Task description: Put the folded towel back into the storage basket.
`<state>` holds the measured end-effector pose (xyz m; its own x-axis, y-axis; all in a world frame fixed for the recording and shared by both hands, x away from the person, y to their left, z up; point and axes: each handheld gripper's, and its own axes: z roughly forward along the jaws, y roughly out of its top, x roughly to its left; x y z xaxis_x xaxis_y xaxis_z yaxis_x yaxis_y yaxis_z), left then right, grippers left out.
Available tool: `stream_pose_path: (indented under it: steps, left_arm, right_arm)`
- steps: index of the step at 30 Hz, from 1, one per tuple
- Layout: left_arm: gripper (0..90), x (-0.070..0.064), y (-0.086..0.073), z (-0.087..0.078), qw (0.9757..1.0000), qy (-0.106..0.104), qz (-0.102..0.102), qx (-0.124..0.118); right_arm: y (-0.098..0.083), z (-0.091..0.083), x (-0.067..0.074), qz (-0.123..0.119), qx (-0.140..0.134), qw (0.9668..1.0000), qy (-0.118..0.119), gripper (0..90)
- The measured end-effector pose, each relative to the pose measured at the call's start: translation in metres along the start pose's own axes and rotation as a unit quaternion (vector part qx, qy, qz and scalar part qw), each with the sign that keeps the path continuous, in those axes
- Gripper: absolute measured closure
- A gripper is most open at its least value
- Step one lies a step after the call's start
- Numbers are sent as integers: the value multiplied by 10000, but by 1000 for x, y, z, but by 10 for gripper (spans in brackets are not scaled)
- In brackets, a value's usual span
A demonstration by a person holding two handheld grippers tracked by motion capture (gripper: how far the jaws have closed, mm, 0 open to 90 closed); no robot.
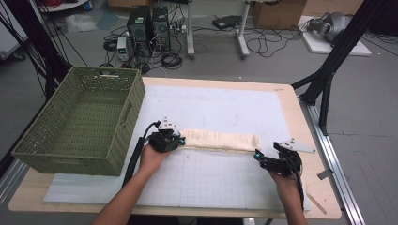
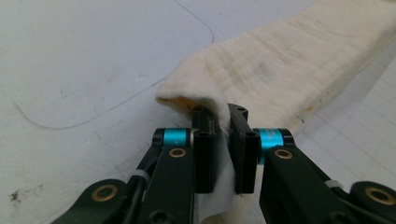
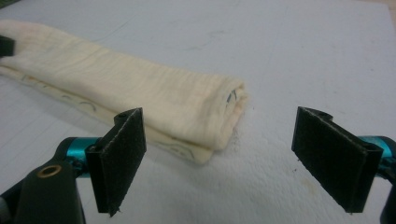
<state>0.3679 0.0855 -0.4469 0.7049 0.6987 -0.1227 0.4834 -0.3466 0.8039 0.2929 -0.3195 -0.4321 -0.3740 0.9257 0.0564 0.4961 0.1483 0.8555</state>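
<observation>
A cream cloth (image 1: 218, 139), folded into a long narrow band, lies across the middle of the white mat (image 1: 225, 108). My left gripper (image 1: 174, 140) is at its left end, and in the left gripper view the gripper (image 2: 225, 122) is shut on the cloth (image 2: 280, 65), with the edge pinched between the pads. My right gripper (image 1: 261, 158) hovers just off the cloth's right end. Its black pads (image 3: 122, 154) stand wide apart with nothing between them, and the folded end of the cloth (image 3: 205, 107) lies a little ahead.
A green woven basket (image 1: 82, 122) sits on the table's left side, close to the left hand. The wooden table edge (image 1: 309, 173) runs just right of the right hand. Cables, computer towers and boxes lie on the floor behind the table.
</observation>
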Motion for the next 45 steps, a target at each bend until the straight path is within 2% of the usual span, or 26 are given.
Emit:
stream_pose_path:
  steps: [4,6,13,14,16,18,20,23,24,25,26,30,35,40,42,45]
  left_arm:
    - [808,0,0,-2,10000,-46,8,-50]
    - [807,-1,0,-4,10000,-40,26,-80]
    - [804,-2,-1,-4,9999,-72,49,-87]
    - [804,-2,-1,-4,9999,-60,61,-82]
    - [804,-2,-1,-4,9999,-48,74,-74]
    - [805,-3,-1,-3,9999,-32,124,-48]
    - [805,-4,-1,-3,9999,-41,161,29]
    - [805,-4,-2,-3,9999,-50,104,58]
    - [805,-4,-3,-2,10000,-67,27,52]
    - [805,-3,-4,-3,9999,-113,-46,87]
    - [805,-3,-4,-3,9999,-99,-55,75]
    - [805,-3,-5,-5,9998,-138,-105,55]
    - [806,-5,-6,-12,9999,-160,-37,-31]
    - [805,-10,-5,-29,9991,-277,27,-335]
    - [805,-11,-5,-32,9988,-296,41,-379]
    - [804,-14,-5,-45,9977,-355,83,-571]
  right_arm:
    - [5,22,2,51,201,9998,17,164]
    - [5,30,2,138,310,9994,-76,164]
    - [3,38,-5,331,498,9981,-114,173]
    - [2,38,-5,338,517,9980,-106,203]
    - [2,38,-4,296,602,9977,-12,322]
    - [2,40,-2,207,759,9969,46,397]
    - [2,40,-1,93,798,9967,85,448]
    - [1,38,1,242,789,9965,96,533]
    - [1,38,1,291,805,9963,107,587]
    - [1,37,0,331,825,9959,192,681]
    - [1,37,0,391,824,9950,407,762]
    - [2,36,1,381,860,9944,485,793]
    - [2,34,0,262,797,9950,548,797]
    - [5,25,0,21,536,9967,614,797]
    - [7,21,0,-24,393,9969,677,797]
    - [10,15,0,-103,166,9969,765,797]
